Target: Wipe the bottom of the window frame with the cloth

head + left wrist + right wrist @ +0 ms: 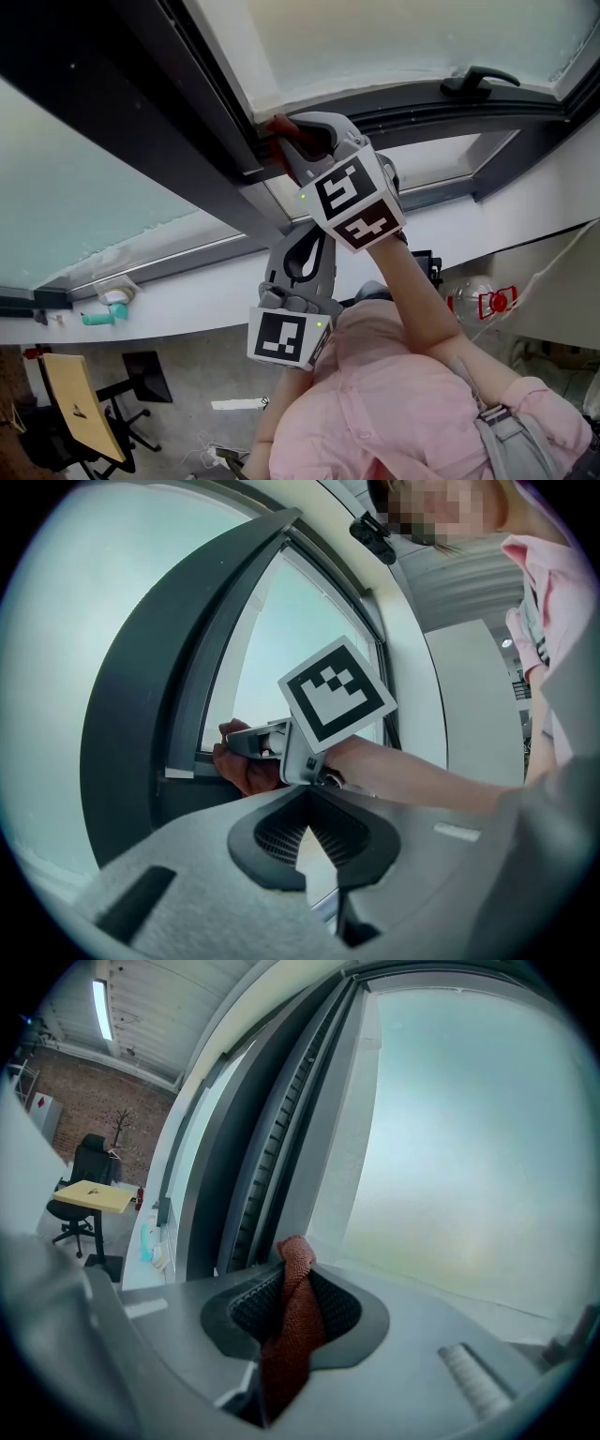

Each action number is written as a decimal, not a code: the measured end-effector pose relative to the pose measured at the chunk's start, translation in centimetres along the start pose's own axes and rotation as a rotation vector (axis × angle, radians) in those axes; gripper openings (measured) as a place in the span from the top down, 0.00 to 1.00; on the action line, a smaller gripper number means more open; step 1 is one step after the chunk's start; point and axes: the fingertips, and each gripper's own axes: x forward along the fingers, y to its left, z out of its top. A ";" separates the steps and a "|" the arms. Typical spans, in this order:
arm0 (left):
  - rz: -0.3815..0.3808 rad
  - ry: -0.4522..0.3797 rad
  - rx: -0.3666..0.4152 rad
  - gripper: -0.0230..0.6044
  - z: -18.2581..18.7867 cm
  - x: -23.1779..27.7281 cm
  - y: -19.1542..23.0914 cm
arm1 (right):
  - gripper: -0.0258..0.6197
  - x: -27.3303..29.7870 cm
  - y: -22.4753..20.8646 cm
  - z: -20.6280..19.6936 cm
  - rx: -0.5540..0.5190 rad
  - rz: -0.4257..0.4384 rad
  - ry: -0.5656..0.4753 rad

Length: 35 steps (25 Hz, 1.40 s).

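We see our right gripper (pixel 294 141) clamped on the rust cloth (pixel 280 125), upper centre, against the window frame (pixel 394 101); left gripper (pixel 306 808) lower centre, jaws together, empty

Knitted cloth (pixel 296 1321) (rough), matt window frame (pixel 141 98)

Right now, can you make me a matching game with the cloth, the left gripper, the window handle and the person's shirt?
Things:
1. cloth
2. left gripper
3. window handle
4. shirt

Descriptions:
A. pink
B. black, on the window frame
C. holding nothing
D. reddish-brown, pinched in the right gripper

Pairs: 1-D, 2-C, 3-B, 4-A
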 end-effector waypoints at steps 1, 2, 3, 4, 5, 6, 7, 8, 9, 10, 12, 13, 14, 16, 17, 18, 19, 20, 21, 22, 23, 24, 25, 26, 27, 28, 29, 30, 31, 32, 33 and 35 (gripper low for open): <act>-0.003 0.005 0.001 0.97 -0.1 0.0 -0.1 | 0.86 -0.1 -0.1 0.0 0.000 -0.003 0.000; -0.005 0.008 -0.001 0.97 -0.2 0.1 -0.1 | 0.86 -0.1 -0.2 -0.1 0.000 -0.005 -0.001; -0.007 0.009 -0.003 0.97 -0.2 0.2 -0.2 | 0.86 -0.2 -0.3 -0.2 0.002 -0.008 -0.001; -0.009 0.009 -0.004 0.97 -0.2 0.3 -0.3 | 0.86 -0.3 -0.5 -0.2 0.003 -0.010 -0.001; -0.011 0.009 -0.004 0.97 -0.2 0.4 -0.4 | 0.86 -0.4 -0.6 -0.3 0.005 -0.012 -0.002; -0.013 0.009 -0.004 0.97 -0.2 0.4 -0.5 | 0.86 -0.5 -0.7 -0.4 0.007 -0.014 -0.002; -0.013 0.009 -0.004 0.97 -0.3 0.5 -0.6 | 0.86 -0.5 -0.8 -0.4 0.008 -0.016 -0.003; -0.013 0.010 -0.004 0.97 -0.3 0.5 -0.6 | 0.86 -0.6 -0.8 -0.4 0.010 -0.017 -0.004; -0.013 0.011 -0.004 0.97 -0.3 0.5 -0.7 | 0.86 -0.7 -0.9 -0.5 0.012 -0.017 -0.006; -0.013 0.012 -0.005 0.97 -0.3 0.5 -0.8 | 0.86 -0.8 -0.9 -0.5 0.014 -0.018 -0.007; -0.015 0.015 -0.005 0.97 -0.4 0.6 -0.9 | 0.86 -0.9 -1.1 -0.6 0.022 -0.019 -0.010; -0.018 0.016 -0.005 0.97 -0.4 0.6 -1.0 | 0.86 -0.9 -1.1 -0.6 0.028 -0.020 -0.011; -0.021 0.017 -0.004 0.97 -0.3 0.6 -1.2 | 0.86 -1.0 -1.2 -0.7 0.034 -0.021 -0.012; -0.027 0.015 -0.001 0.97 -0.2 0.5 -1.6 | 0.86 -1.2 -1.4 -0.8 0.042 -0.022 -0.013; -0.030 0.013 0.001 0.97 -0.1 0.5 -1.7 | 0.86 -1.3 -1.5 -0.8 0.046 -0.021 -0.014; -0.031 0.012 0.003 0.97 -0.1 0.5 -1.8 | 0.86 -1.3 -1.5 -0.8 0.049 -0.021 -0.015; -0.031 0.011 0.002 0.97 0.0 0.4 -1.8 | 0.86 -1.3 -1.6 -0.8 0.052 -0.019 -0.015; -0.030 0.010 0.002 0.97 0.0 0.2 -1.8 | 0.86 -1.3 -1.6 -0.8 0.055 -0.019 -0.015; -0.028 0.009 0.001 0.97 0.0 0.1 -1.8 | 0.86 -1.4 -1.6 -0.9 0.058 -0.019 -0.015; -0.025 0.008 0.001 0.97 0.1 0.0 -1.7 | 0.86 -1.4 -1.6 -0.9 0.061 -0.019 -0.015; -0.022 0.005 0.001 0.97 0.1 -0.2 -1.6 | 0.86 -1.4 -1.7 -0.9 0.063 -0.022 -0.015; -0.019 0.003 0.001 0.97 0.2 -0.4 -1.5 | 0.86 -1.4 -1.8 -0.8 0.064 -0.026 -0.016; -0.016 0.001 0.001 0.97 0.2 -0.6 -1.5 | 0.86 -1.5 -1.9 -0.9 0.063 -0.032 -0.016; -0.013 0.000 0.001 0.97 0.2 -0.7 -1.5 | 0.86 -1.6 -2.0 -0.9 0.063 -0.039 -0.016; -0.011 -0.001 0.001 0.97 0.1 -0.9 -1.5 | 0.86 -1.7 -2.0 -1.0 0.064 -0.045 -0.015; -0.009 -0.002 0.002 0.97 0.1 -1.1 -1.5 | 0.86 -1.8 -2.1 -1.1 0.065 -0.050 -0.015; -0.007 -0.003 0.002 0.97 0.1 -1.2 -1.4 | 0.86 -1.8 -2.2 -1.2 0.066 -0.054 -0.014; -0.005 -0.005 0.003 0.97 0.1 -1.4 -1.4 | 0.86 -1.8 -2.2 -1.2 0.068 -0.057 -0.014; -0.002 -0.006 0.005 0.97 0.1 -1.5 -1.3 | 0.86 -1.9 -2.3 -1.2 0.069 -0.060 -0.014; -0.001 -0.008 0.006 0.97 0.1 -1.6 -1.3 | 0.86 -2.0 -2.4 -1.3 0.071 -0.063 -0.014; 0.000 -0.012 0.006 0.97 0.2 -1.6 -1.4 | 0.86 -2.1 -2.5 -1.4 0.073 -0.066 -0.014; 0.003 -0.031 -0.004 0.97 0.4 -1.5 -1.5 | 0.86 -2.4 -2.8 -1.5 0.073 -0.070 -0.012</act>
